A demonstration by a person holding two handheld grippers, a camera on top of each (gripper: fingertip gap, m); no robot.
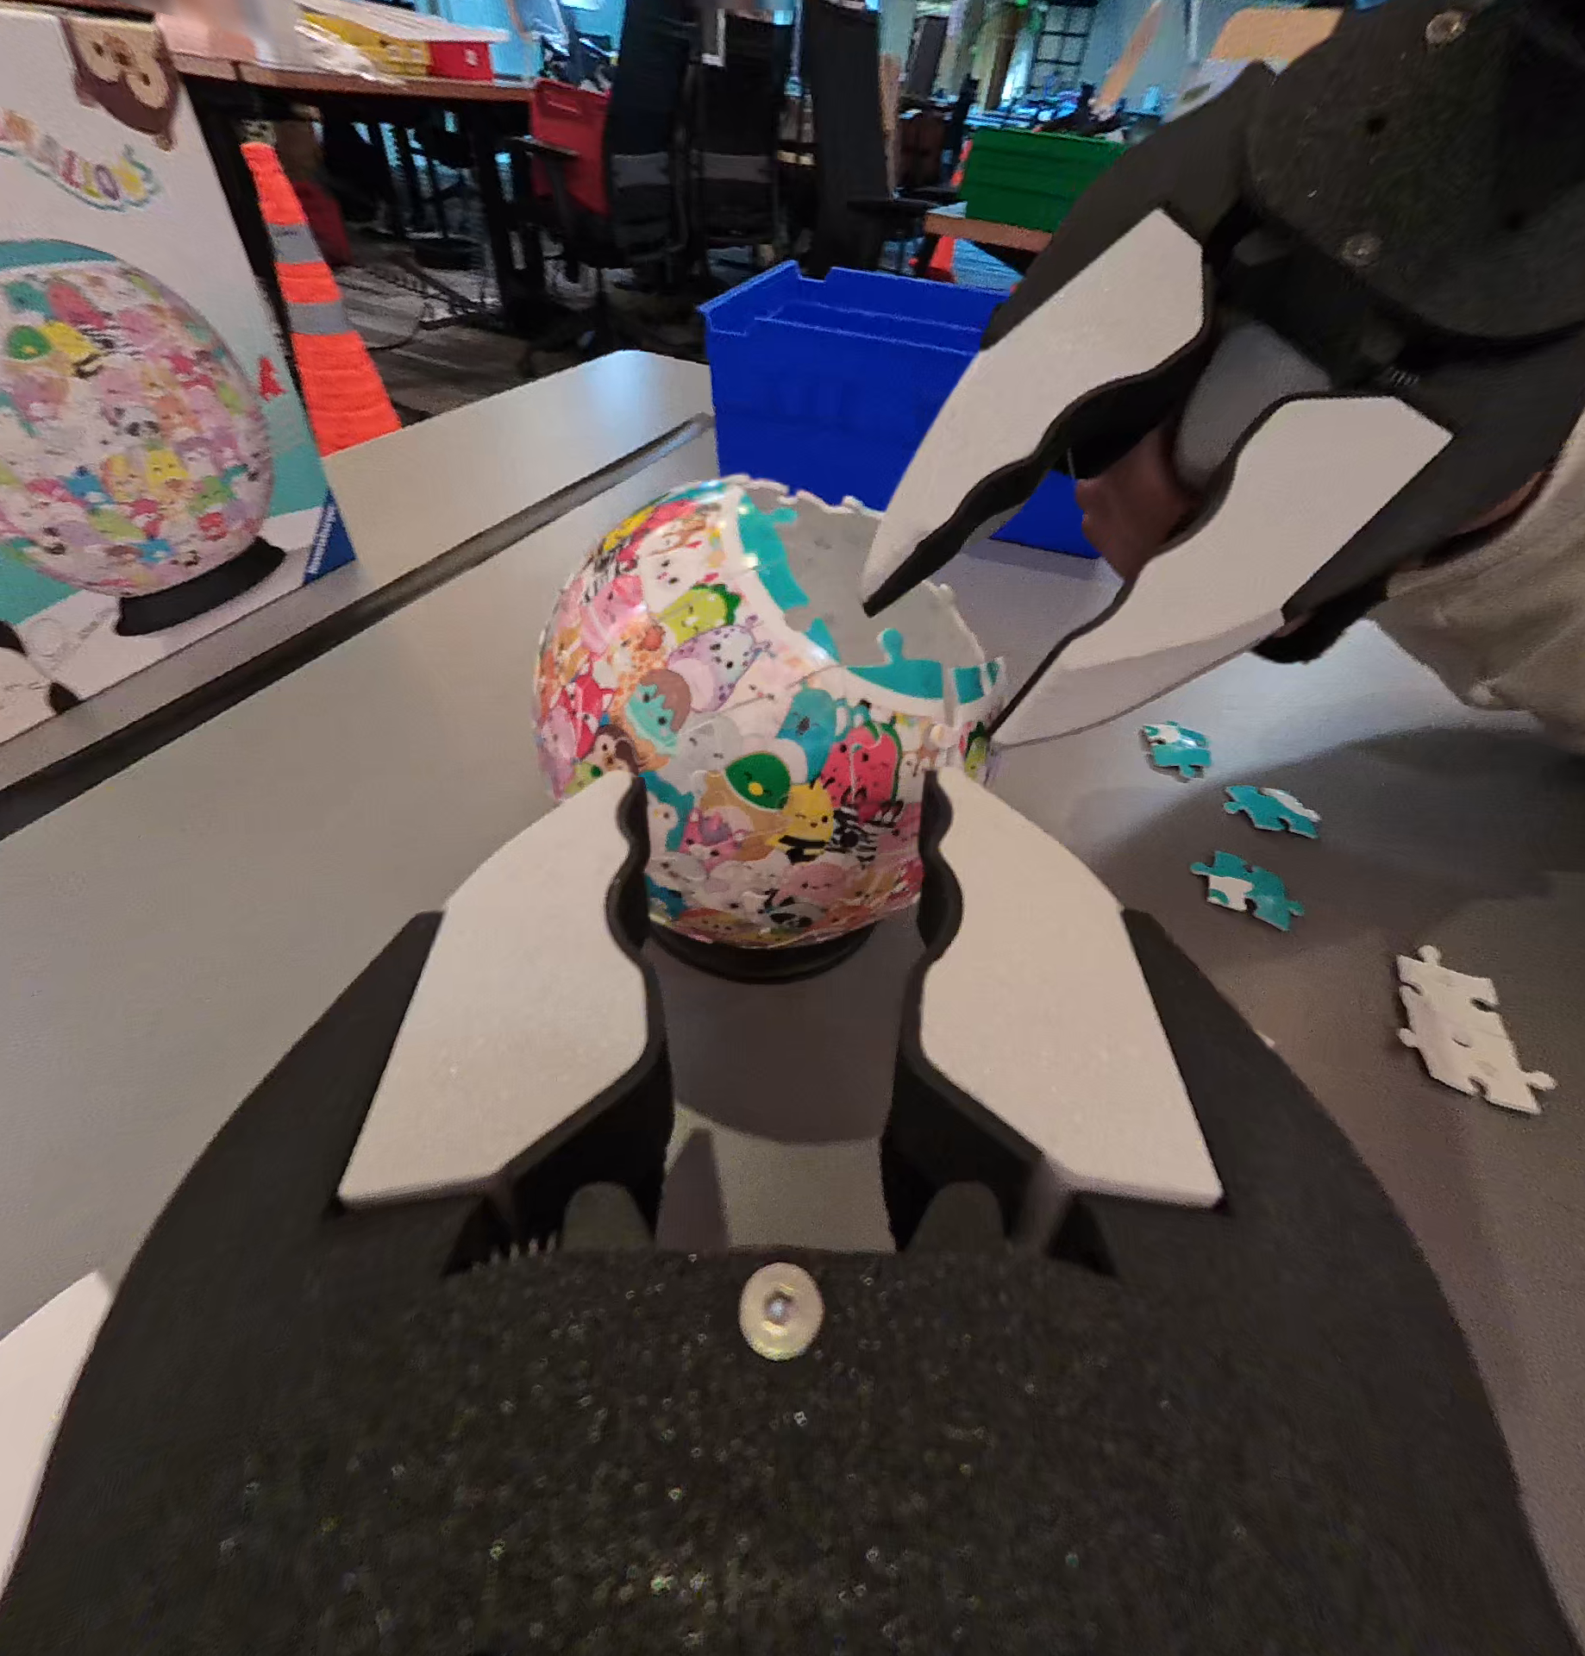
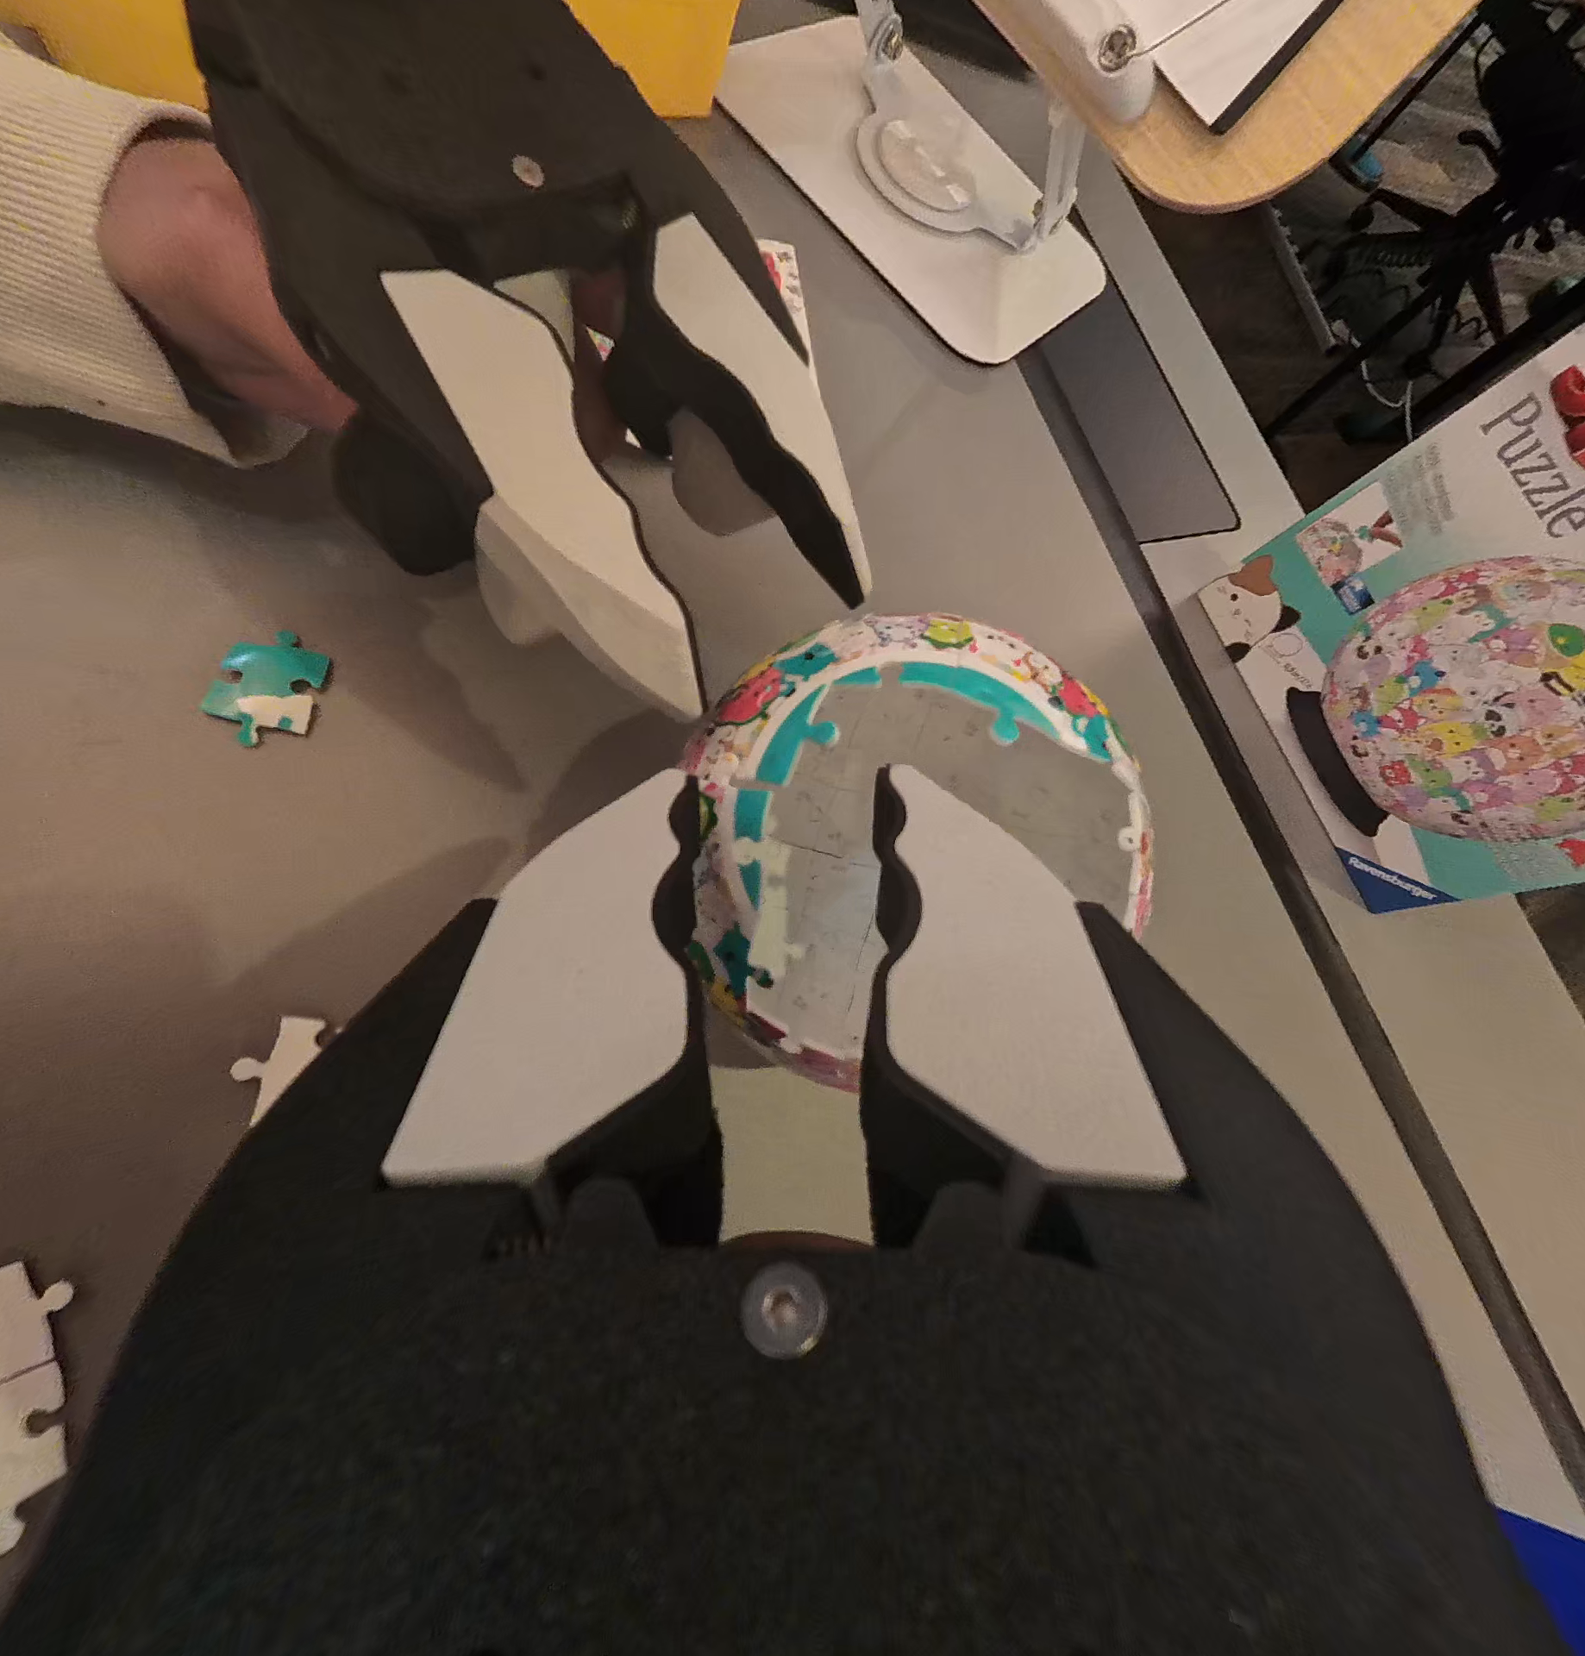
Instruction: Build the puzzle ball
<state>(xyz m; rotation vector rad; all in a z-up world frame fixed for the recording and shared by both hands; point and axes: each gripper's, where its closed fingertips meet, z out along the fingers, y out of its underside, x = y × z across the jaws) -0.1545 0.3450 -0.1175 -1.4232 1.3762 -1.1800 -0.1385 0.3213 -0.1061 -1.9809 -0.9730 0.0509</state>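
Note:
The puzzle ball [image 1: 735, 717] is a colourful sphere on a black stand [image 1: 762, 957], with a jagged teal-edged hole at its top; it also shows in the right wrist view [image 2: 1067, 708]. My left gripper [image 1: 784, 780] is open, its fingers at either side of the ball's lower front; it also shows in the right wrist view [image 2: 775, 654]. My right gripper [image 2: 784, 775] is open and straddles the ball's rim, one finger inside the hole, one outside; it also shows in the left wrist view [image 1: 932, 668]. Loose teal pieces [image 1: 1250, 892] and joined face-down white pieces [image 1: 1470, 1039] lie on the table to the right.
The puzzle box [image 1: 117, 430] stands at the left across a table seam; it also shows in the right wrist view [image 2: 1443, 699]. A blue bin [image 1: 825, 385] sits behind the ball, an orange cone [image 1: 323, 305] beyond. A white lamp base [image 2: 950, 224] is nearby.

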